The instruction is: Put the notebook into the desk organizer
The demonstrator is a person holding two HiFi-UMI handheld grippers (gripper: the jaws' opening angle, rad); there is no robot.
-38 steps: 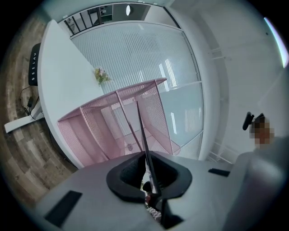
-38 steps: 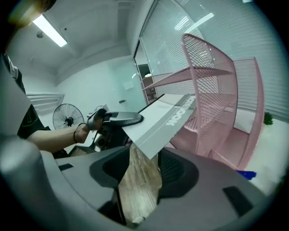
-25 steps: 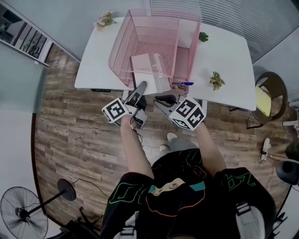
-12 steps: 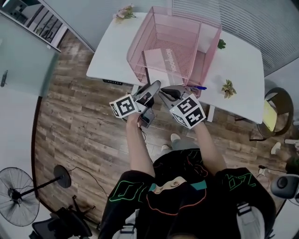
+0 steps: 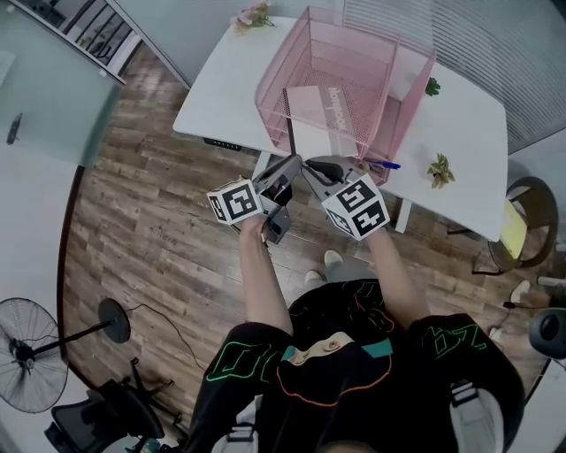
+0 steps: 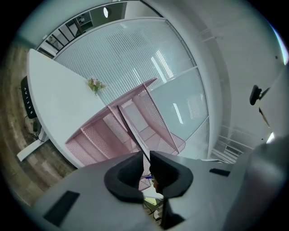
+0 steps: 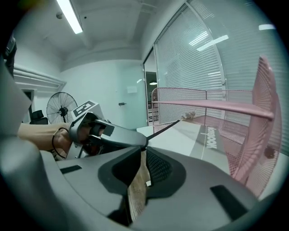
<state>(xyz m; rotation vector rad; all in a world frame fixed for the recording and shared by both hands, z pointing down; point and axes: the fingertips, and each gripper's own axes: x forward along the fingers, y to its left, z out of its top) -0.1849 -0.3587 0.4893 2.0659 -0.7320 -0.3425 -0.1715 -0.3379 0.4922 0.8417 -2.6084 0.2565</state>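
A notebook (image 5: 318,111) with a pale cover and printed title lies flat in the pink mesh desk organizer (image 5: 292,80). Its near edge sticks out over the desk's front. My left gripper (image 5: 292,164) and right gripper (image 5: 314,166) meet side by side at that edge. In the left gripper view the jaws (image 6: 145,169) are closing on the notebook's thin edge (image 6: 133,131), with the organizer (image 6: 99,135) beyond. In the right gripper view the jaws (image 7: 143,167) are shut on the notebook (image 7: 198,140). The organizer's wall (image 7: 266,94) stands to the right.
The organizer stands on a white desk (image 5: 230,88). A blue pen (image 5: 382,165) and small plants (image 5: 439,168) lie right of it, flowers (image 5: 252,15) at the far left corner. A chair (image 5: 526,221) stands right of the desk, a fan (image 5: 31,367) on the wooden floor behind.
The head view has swung, so the desk sits further right and higher. Both grippers stay together at the notebook's near edge, close to the organizer's front.
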